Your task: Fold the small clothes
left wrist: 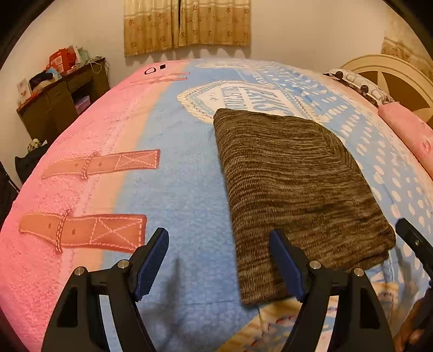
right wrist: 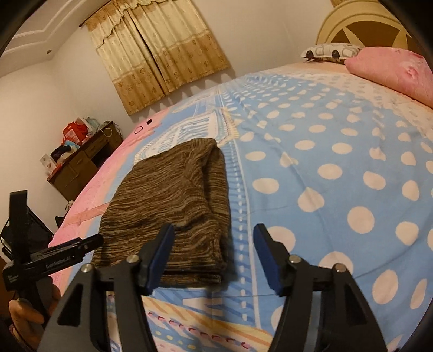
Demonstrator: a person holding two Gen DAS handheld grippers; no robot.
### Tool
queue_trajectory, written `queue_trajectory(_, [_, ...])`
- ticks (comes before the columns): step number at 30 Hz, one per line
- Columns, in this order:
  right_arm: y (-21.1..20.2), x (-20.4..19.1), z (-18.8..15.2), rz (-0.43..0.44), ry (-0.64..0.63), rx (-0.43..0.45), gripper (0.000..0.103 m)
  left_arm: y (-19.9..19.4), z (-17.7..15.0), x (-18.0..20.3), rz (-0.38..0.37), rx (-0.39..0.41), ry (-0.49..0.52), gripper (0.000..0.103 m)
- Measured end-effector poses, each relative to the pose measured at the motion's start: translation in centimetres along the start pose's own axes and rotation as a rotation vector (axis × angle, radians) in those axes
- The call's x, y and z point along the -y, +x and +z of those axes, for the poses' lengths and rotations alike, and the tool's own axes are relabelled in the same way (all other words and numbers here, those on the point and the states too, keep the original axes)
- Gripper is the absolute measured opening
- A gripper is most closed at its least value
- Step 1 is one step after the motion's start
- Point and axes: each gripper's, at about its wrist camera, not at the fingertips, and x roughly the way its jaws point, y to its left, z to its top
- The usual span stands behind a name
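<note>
A brown knit garment [left wrist: 297,189] lies folded into a neat rectangle on the bed [left wrist: 176,189], on the blue part of the cover, its near edge close to the bed's near side. Pink cover with strap prints runs to the left of it, white-dotted blue to the right.

The left gripper [left wrist: 219,260] hangs above the near left corner of the garment, jaws spread wide and holding nothing; its right finger sits over the knit's edge, its left finger over bare blue cover. The right gripper [right wrist: 213,257] is at the near right corner, jaws well apart and empty, the left pad [right wrist: 162,254] over the fabric and the right one over the cover. I cannot tell whether either pad touches the cloth.

At the far right, a pink pillow [right wrist: 392,73] and a patterned pillow [right wrist: 330,51] rest by the headboard [right wrist: 360,24]. Curtains [left wrist: 186,24] hang on the far wall, and a cluttered dark desk [left wrist: 56,103] stands far left.
</note>
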Motion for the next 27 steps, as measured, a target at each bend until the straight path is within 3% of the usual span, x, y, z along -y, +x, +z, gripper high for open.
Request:
queue_trajectory(8, [0.2, 0.5, -0.4, -0.063, -0.001, -0.011, 0.066, 0.2, -2.6, -1.2, -0.199, -0.022, -0.08, 0.077])
queue_trajectory(14, [-0.1, 0.3, -0.4, -0.064, -0.012, -0.006, 0.066, 0.5, -2.3, -0.7, -0.3, -0.031, -0.138, 0.077])
queue_trajectory(24, [-0.2, 0.6, -0.5, -0.081, -0.013, -0.005, 0.066, 0.7, -0.9, 0.2, -0.303, -0.025, -0.124, 0.077])
queue_trajectory(27, [-0.2, 0.5, -0.5, -0.079, -0.023, -0.003, 0.066, 1.5, 0.0, 0.3, -0.274, -0.047, -0.139, 0.077])
